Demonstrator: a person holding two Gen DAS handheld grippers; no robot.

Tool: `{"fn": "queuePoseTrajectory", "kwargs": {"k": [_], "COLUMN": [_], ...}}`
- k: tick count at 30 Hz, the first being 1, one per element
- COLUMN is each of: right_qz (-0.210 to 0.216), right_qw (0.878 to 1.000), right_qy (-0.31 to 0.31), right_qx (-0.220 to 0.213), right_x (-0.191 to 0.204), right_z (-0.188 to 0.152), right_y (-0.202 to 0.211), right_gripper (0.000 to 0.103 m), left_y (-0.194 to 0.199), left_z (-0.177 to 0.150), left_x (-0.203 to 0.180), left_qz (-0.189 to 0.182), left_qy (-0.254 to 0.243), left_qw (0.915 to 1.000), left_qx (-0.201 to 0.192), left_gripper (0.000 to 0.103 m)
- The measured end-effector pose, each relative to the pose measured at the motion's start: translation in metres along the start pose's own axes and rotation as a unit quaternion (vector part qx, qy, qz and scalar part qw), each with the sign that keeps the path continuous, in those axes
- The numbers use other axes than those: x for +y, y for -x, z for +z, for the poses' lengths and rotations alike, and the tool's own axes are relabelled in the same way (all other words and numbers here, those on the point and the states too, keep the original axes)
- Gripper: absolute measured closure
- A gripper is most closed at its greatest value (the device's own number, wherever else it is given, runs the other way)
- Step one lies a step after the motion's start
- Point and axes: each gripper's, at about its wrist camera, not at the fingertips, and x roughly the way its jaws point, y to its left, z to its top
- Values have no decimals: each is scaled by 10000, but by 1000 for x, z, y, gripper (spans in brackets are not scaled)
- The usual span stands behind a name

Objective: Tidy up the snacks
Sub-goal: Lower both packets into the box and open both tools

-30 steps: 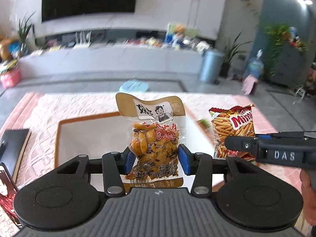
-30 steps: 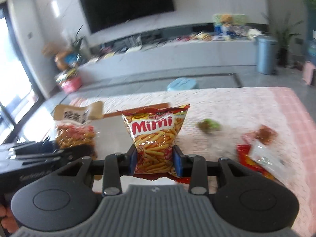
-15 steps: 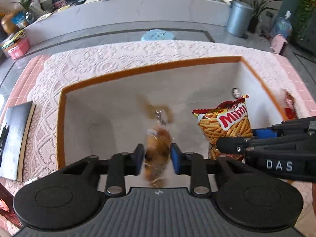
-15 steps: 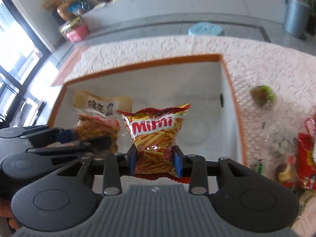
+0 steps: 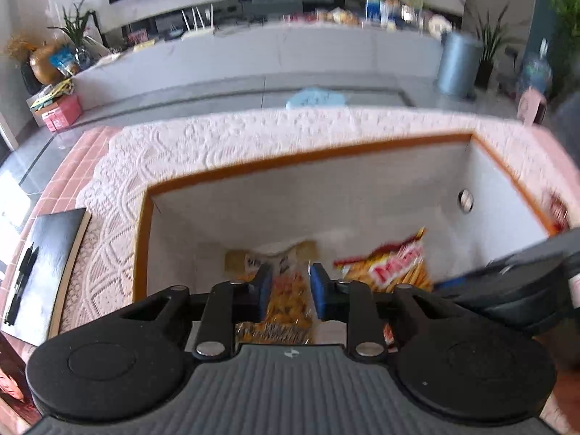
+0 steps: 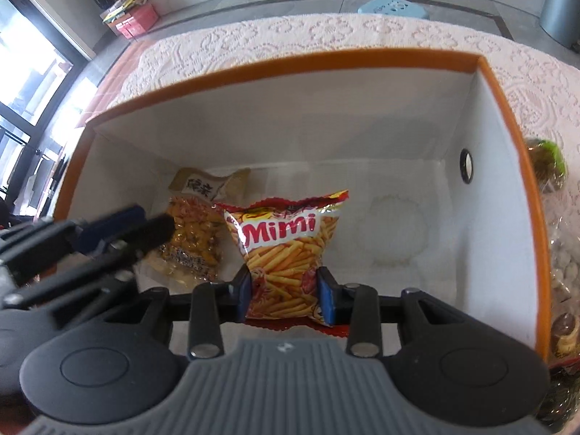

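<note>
A white box with an orange rim stands on the lace-covered table. My left gripper hangs low inside it, jaws opening. The clear pack of nuts shows through the gap and lies on the box floor; the pads do not press it. My right gripper is shut on the lower part of the red and yellow Mimi bag, held upright just above the floor, right of the nuts. In the right wrist view the left gripper sits at the left, over the pack's near edge.
The box's right half holds nothing but a round hole in its right wall. Several more wrapped snacks and a green one lie on the cloth right of the box. A dark flat book lies left of it.
Both grippers came down from above the table into the box. The nut pack left the left jaws, which narrowed, and now lies on the floor. The right gripper kept the Mimi bag.
</note>
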Motion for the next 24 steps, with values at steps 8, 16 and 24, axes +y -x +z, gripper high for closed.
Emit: {"fn": "queuePoseTrajectory", "kwargs": {"k": [8, 16, 24], "right_qz": [-154, -670, -1245], "right_qw": [9999, 9971, 9857], "right_qy": [-16, 325, 721], "right_qx": [38, -177, -882], "right_x": [2, 7, 5], "right_z": [4, -1, -20], "right_y": [-8, 10, 62], "right_gripper": [65, 47, 20], "left_y": [8, 6, 18], "left_z": [1, -4, -12], "left_x": [1, 0, -10], "left_qz": [43, -5, -39], "left_qy": [71, -18, -170], "left_qw": [9996, 9998, 9986], "left_qx": [-252, -216, -491], "left_gripper": [61, 61, 57]}}
